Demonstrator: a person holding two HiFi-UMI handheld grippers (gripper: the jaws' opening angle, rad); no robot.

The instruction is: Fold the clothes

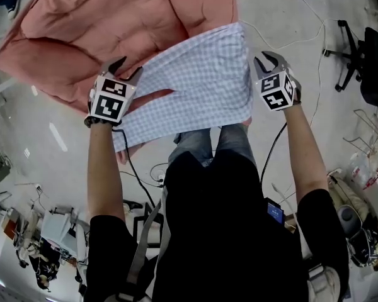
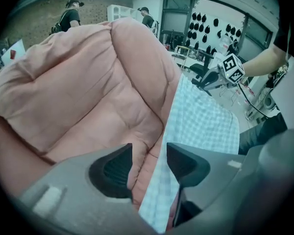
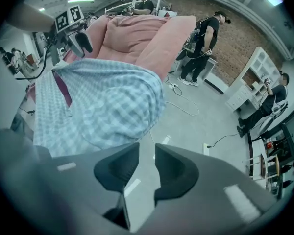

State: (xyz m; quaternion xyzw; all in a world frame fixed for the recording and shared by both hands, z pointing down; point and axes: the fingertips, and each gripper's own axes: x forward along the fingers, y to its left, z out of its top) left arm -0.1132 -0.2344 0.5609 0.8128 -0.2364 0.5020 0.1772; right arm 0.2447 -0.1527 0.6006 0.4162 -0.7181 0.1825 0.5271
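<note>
A blue-and-white checked garment [image 1: 201, 80] lies spread over the front of a big pink cushion seat [image 1: 113, 24]. My left gripper [image 1: 127, 68] hangs over the garment's left edge. In the left gripper view it [image 2: 149, 155] is open, with the garment's edge [image 2: 201, 121] and the cushion [image 2: 88, 82] showing below the gap and nothing pinched. My right gripper [image 1: 269, 58] is just off the garment's right edge. In the right gripper view its jaws [image 3: 147, 158] stand a little apart over bare floor, with the garment [image 3: 103, 102] to the left.
Grey floor surrounds the seat, with white cables [image 1: 302, 39] to the right. An office chair [image 1: 359, 61] stands at the far right. People [image 3: 206, 38] stand beyond the seat near a white shelf [image 3: 250, 82]. The wearer's legs [image 1: 214, 140] touch the garment's near edge.
</note>
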